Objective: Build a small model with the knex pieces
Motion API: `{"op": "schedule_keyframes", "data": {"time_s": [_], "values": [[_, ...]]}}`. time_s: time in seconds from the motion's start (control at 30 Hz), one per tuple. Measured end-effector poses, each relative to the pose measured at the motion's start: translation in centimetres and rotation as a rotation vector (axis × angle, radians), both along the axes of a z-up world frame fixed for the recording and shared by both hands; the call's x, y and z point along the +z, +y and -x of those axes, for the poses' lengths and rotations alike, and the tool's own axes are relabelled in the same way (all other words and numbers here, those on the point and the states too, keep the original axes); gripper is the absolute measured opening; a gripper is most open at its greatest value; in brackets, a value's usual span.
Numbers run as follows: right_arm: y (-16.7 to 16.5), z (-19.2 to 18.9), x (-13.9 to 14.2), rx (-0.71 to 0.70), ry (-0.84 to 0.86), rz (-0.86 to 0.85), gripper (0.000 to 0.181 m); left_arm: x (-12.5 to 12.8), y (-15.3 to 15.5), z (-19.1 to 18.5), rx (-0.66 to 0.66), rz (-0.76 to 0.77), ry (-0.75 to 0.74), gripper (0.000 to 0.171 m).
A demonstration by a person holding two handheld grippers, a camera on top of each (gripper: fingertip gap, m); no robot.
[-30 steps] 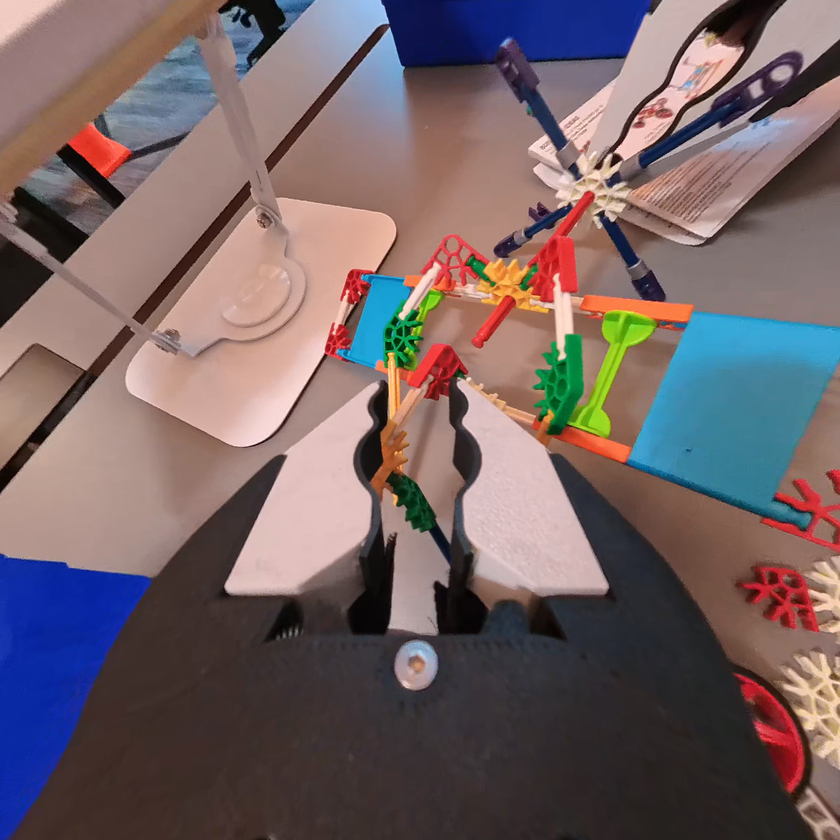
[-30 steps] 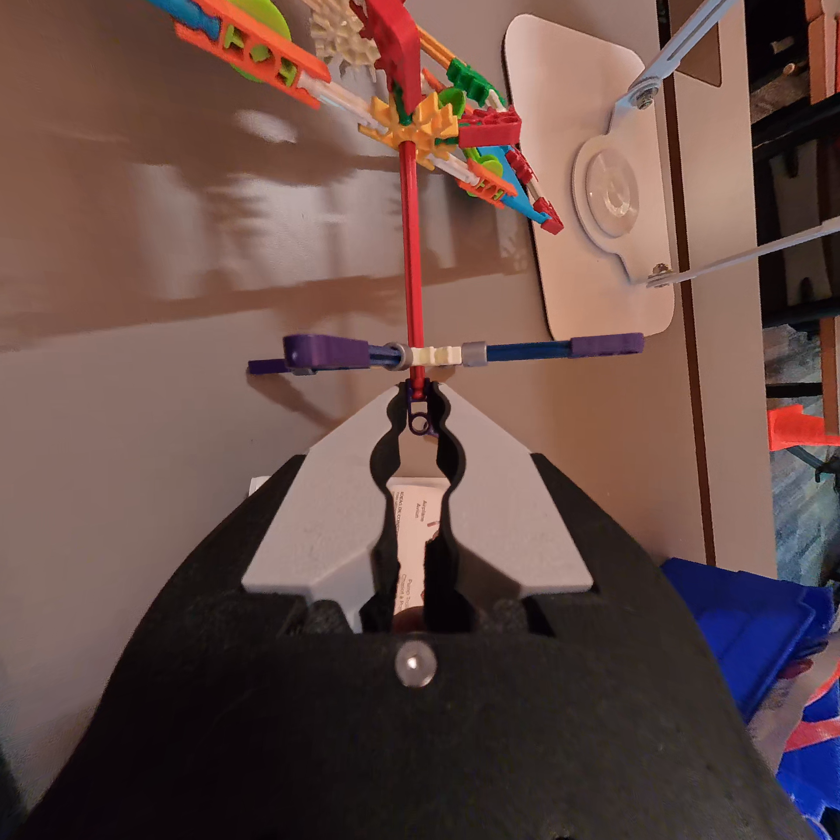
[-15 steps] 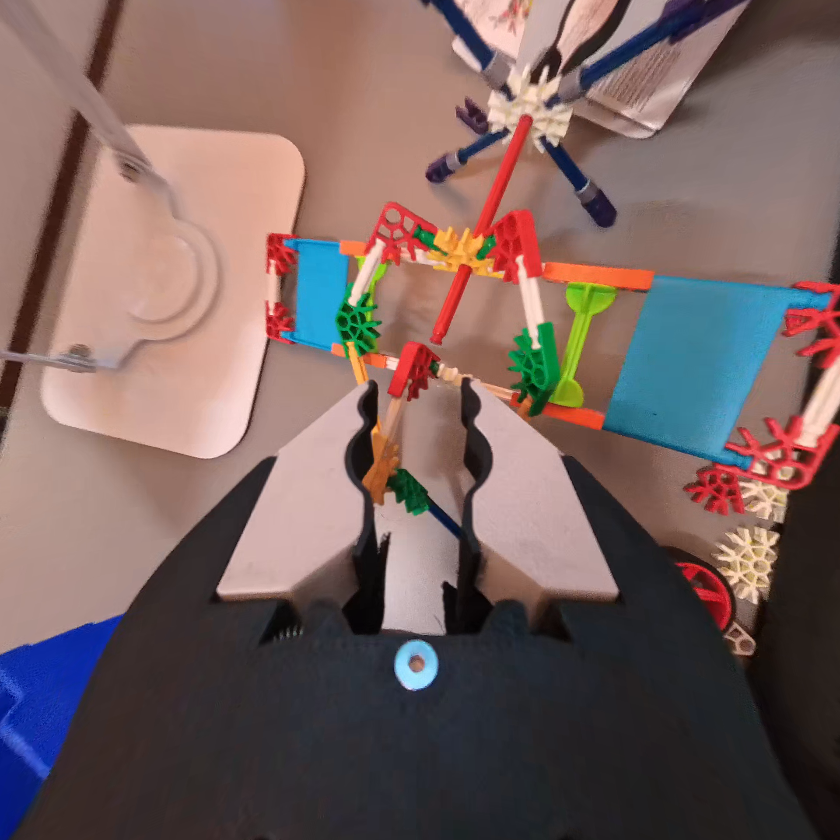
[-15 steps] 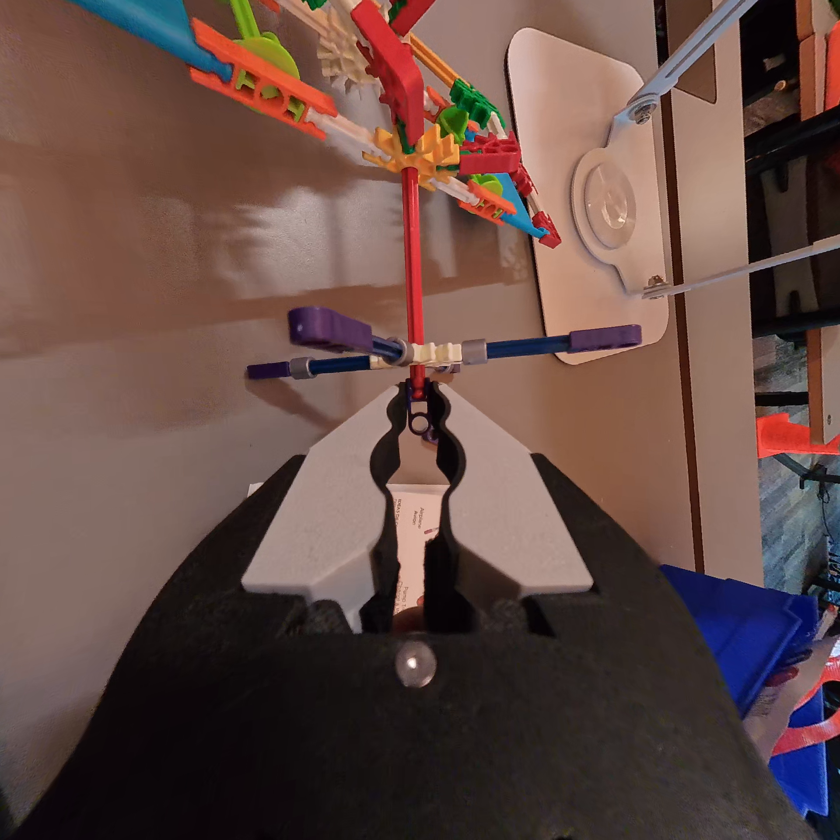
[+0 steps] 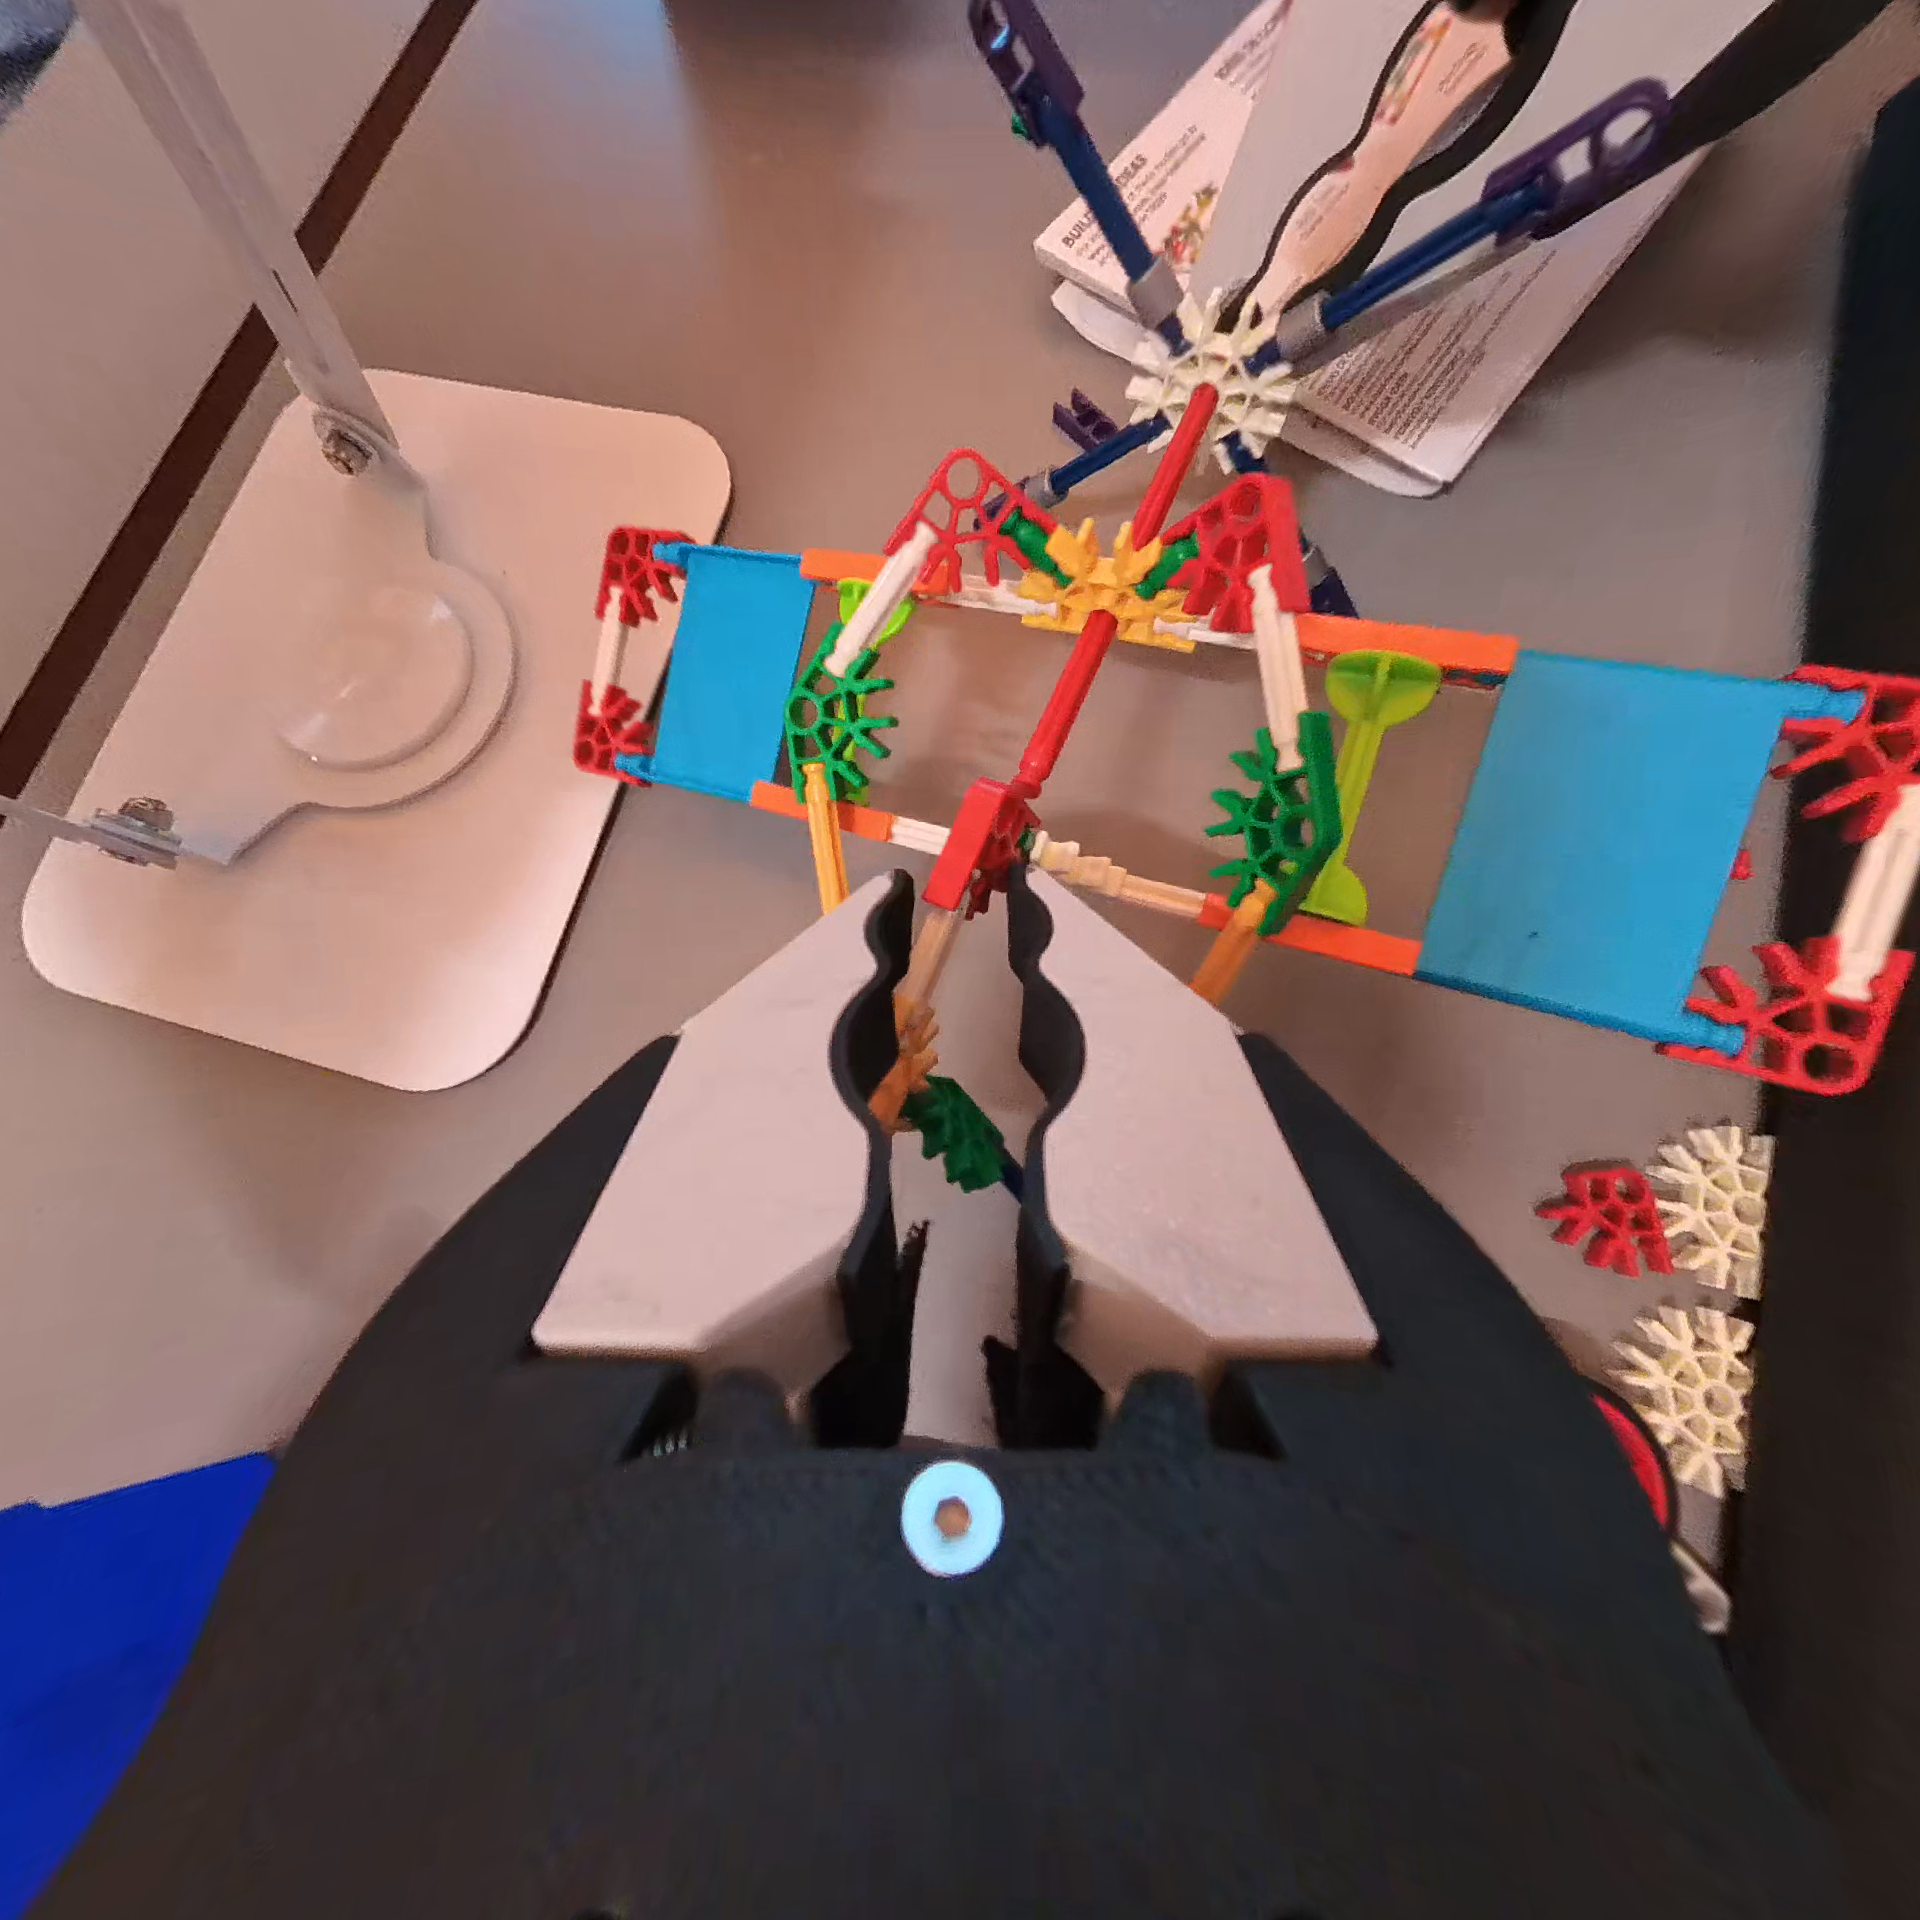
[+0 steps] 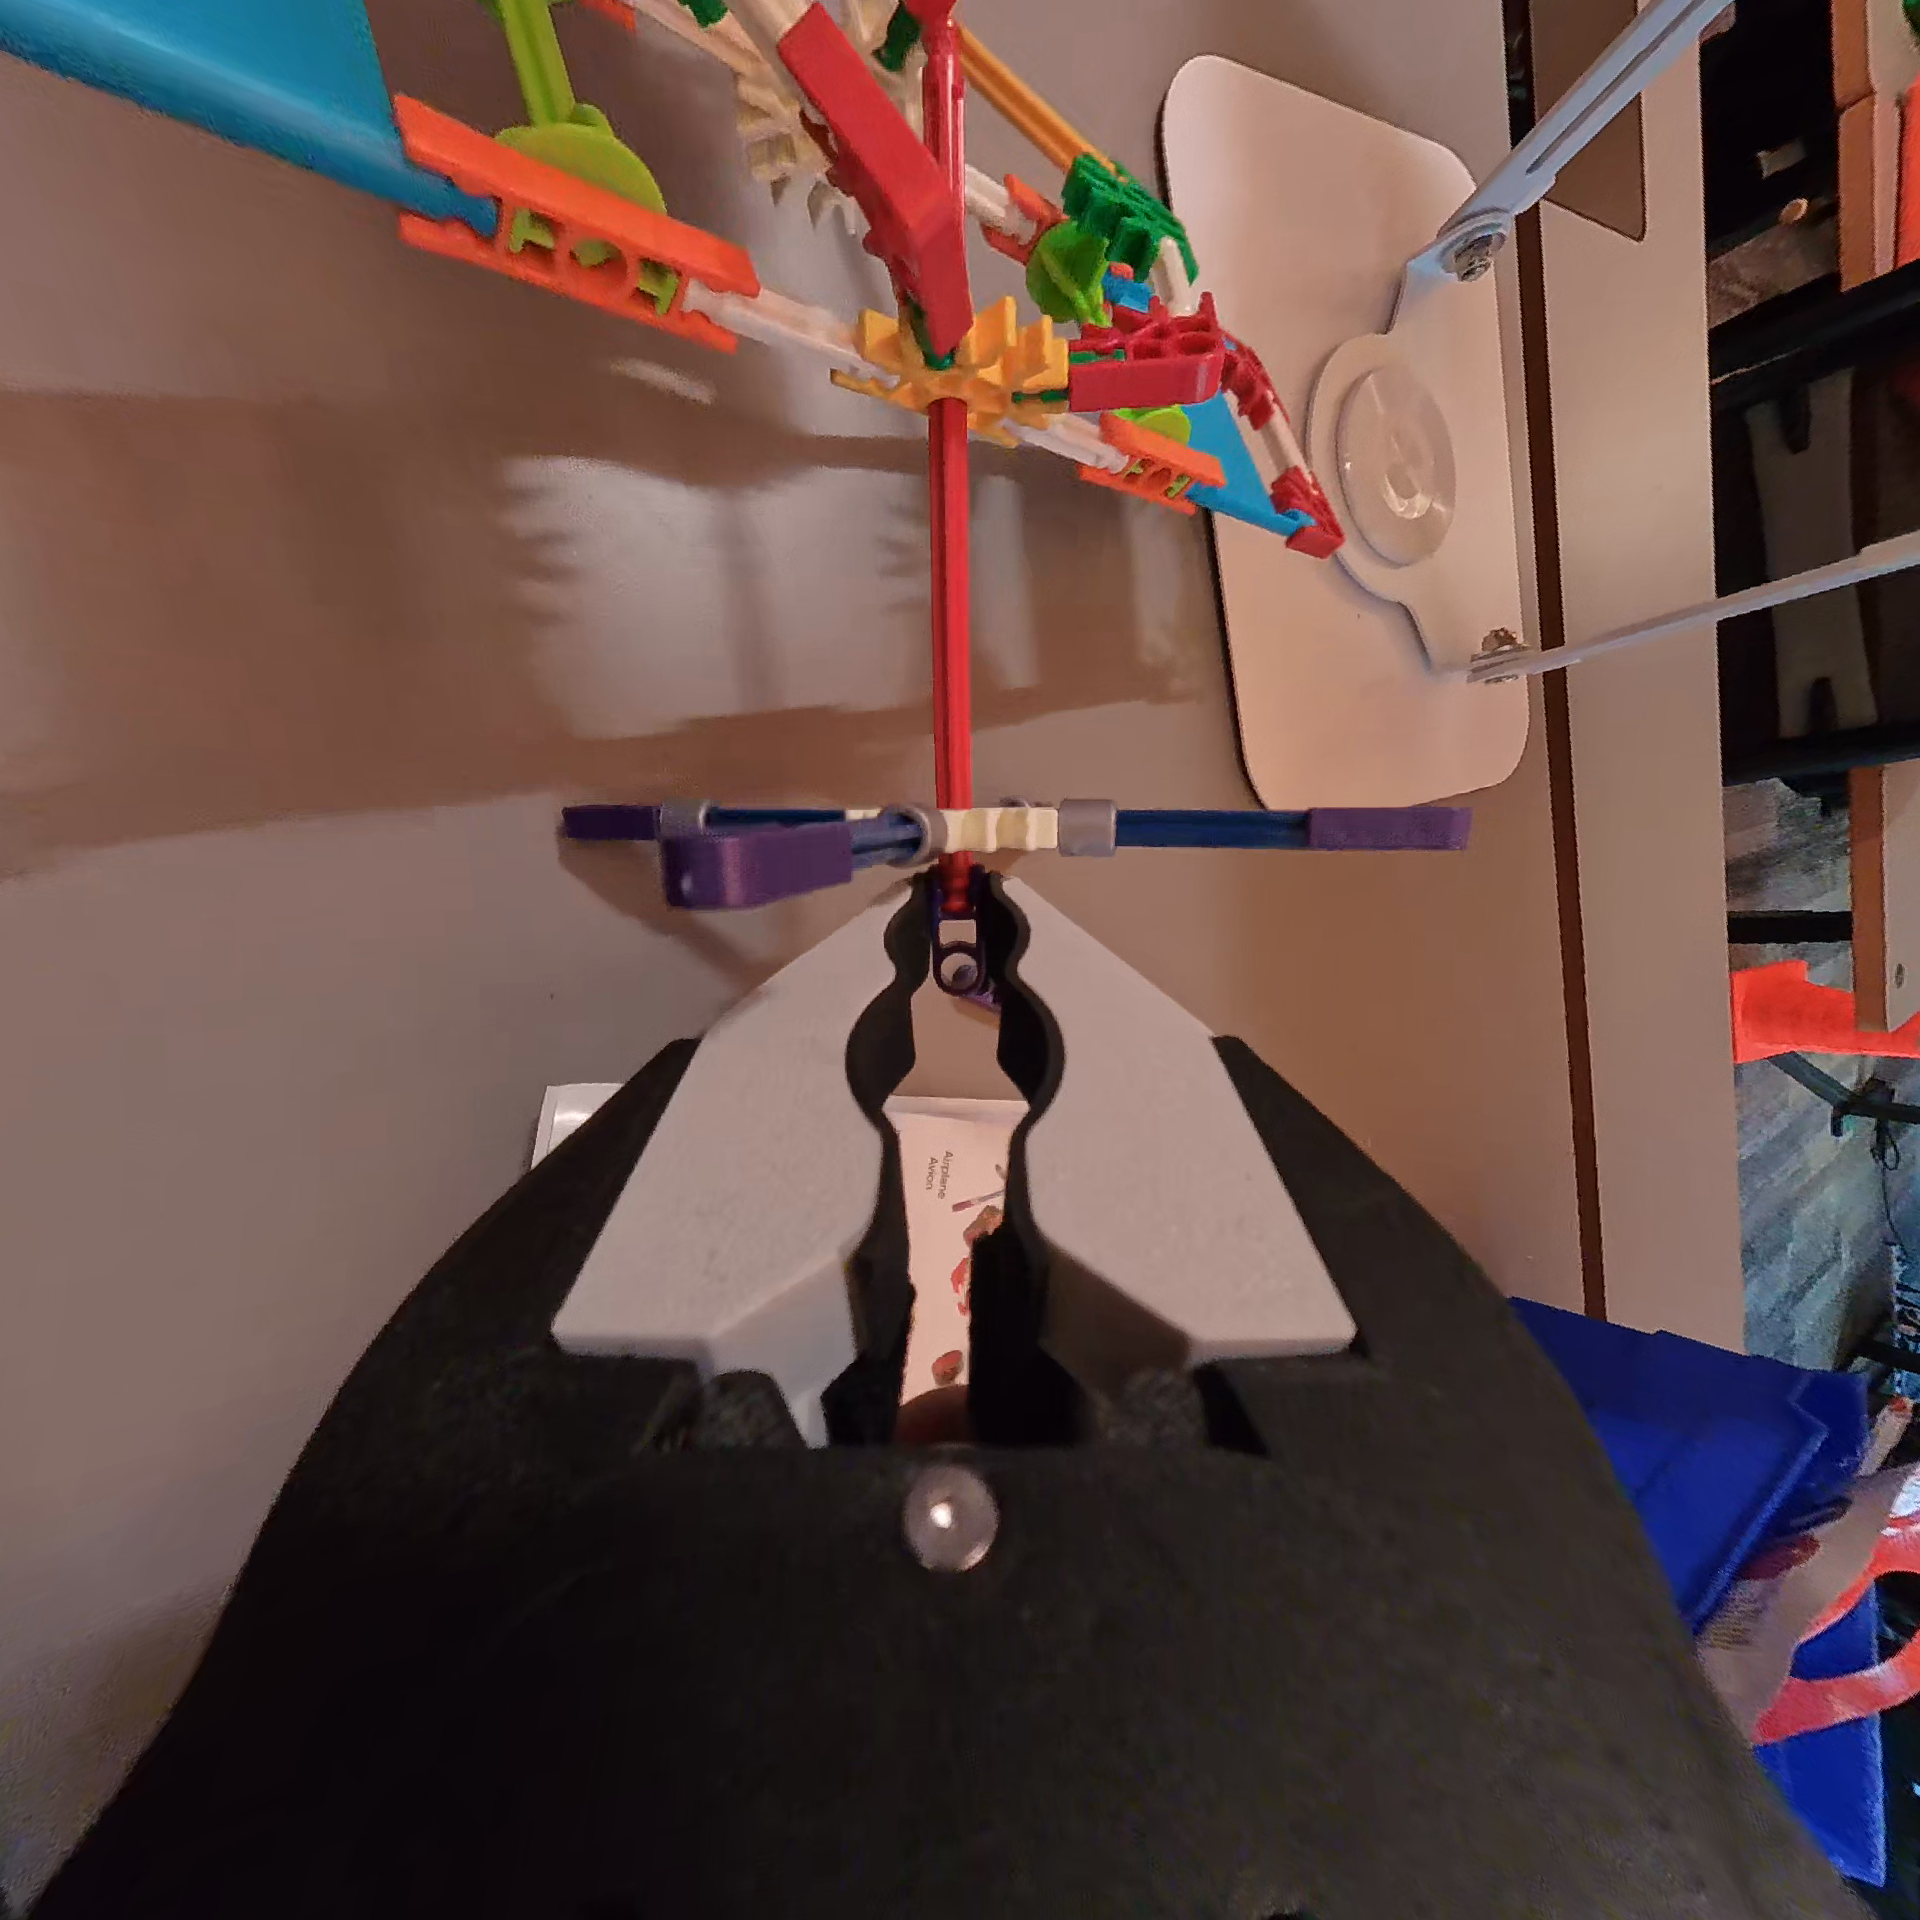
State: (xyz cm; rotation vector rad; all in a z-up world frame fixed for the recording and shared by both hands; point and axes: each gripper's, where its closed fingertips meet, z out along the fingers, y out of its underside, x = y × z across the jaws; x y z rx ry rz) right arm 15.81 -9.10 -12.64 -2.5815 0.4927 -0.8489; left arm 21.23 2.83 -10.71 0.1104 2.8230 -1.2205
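Toy plane [image 5: 1101, 727] hung above bench [image 5: 644, 260], betw. both grippers: left gripper [image 5: 956, 914] pinched its tail rod, right gripper [image 6: 961, 914] pinched the purple piece behind propeller [image 6: 1013, 828]; red axle [image 6: 951, 623] ran straight away from right gripper.

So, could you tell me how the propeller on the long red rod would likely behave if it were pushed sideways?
The propeller sits at the end of a thin red rod, so it would probably flex or wobble. Its blue blades only plug into the white hub, so a hard push might pop one loose. The right gripper pinches just a small purple piece, so it may pivot.
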Motion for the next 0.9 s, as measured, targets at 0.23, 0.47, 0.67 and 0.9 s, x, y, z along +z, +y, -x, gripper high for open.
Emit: {"op": "schedule_keyframes", "data": {"time_s": [0.23,0.47,0.67,0.9], "values": [[-0.1,-0.8,1.0,0.018,-0.046,0.044,0.006,0.8,0.1,0.0,-0.009,0.067,-0.031,0.014],[-0.6,-1.0,2.9,0.026,-0.119,0.167,0.006,2.1,0.2,-0.2,-0.019,0.13,-0.056,0.012],[-1.1,-1.6,5.4,0.031,-0.158,0.279,0.007,2.7,-0.2,-0.4,-0.017,0.129,-0.114,0.007],[-1.4,-1.3,6.2,0.067,-0.016,0.281,0.007,2.8,-0.5,-0.1,-0.025,0.139,-0.098,0.003]]}}
